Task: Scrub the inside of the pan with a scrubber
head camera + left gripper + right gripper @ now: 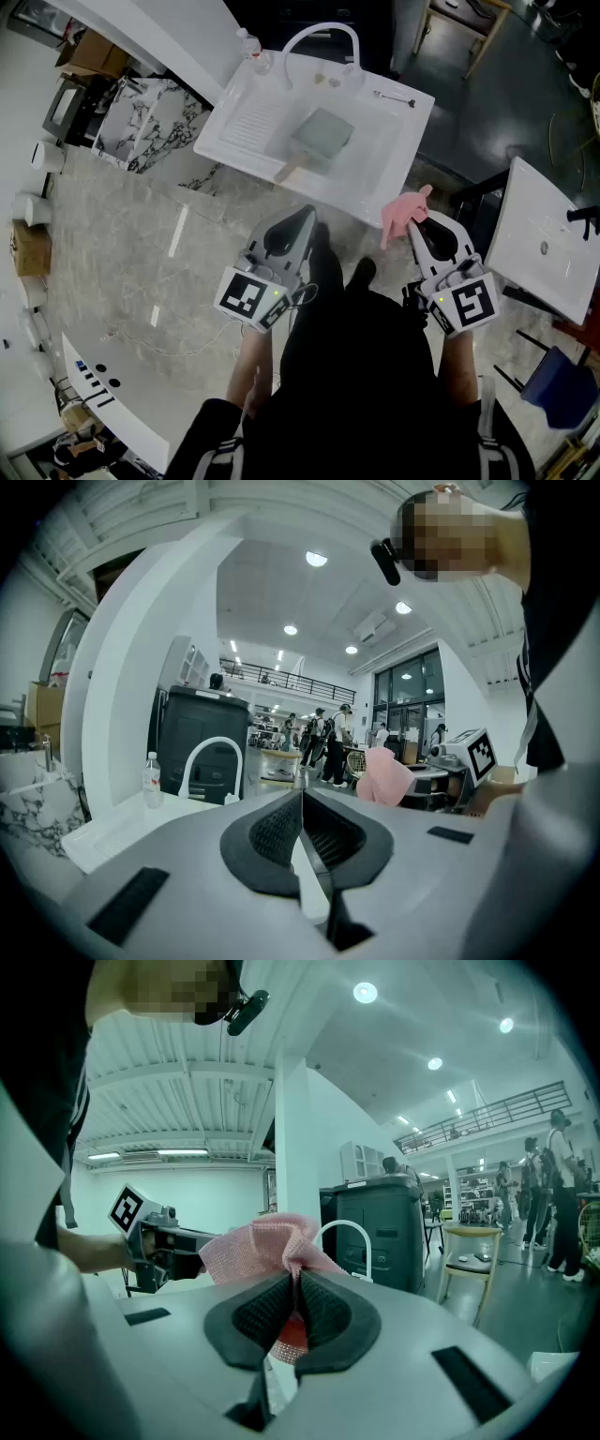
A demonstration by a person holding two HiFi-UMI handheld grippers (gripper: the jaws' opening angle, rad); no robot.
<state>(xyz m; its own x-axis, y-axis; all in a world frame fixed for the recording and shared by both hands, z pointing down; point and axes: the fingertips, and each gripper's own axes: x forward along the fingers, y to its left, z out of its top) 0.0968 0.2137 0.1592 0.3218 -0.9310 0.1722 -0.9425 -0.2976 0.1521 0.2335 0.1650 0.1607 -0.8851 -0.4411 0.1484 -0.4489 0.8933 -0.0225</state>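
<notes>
Right gripper (418,219) holds scrubber (403,212) near sink (398,120).

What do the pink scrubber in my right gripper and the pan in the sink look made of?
The pink scrubber: soft mesh cloth by the look, matte; a fine grid weave shows and it crumples where the right gripper pinches it. The pan: probably coated metal, dull grey-green; its pale handle may be wood, too small to confirm.

The head view looks steeply down from overhead onto the left tool (307,216) and right tool (418,218), with the sink (398,122) ahead. The left gripper view and right gripper view sit close behind their own jaws, facing roughly level. All three views share the faucet (323,32).
</notes>
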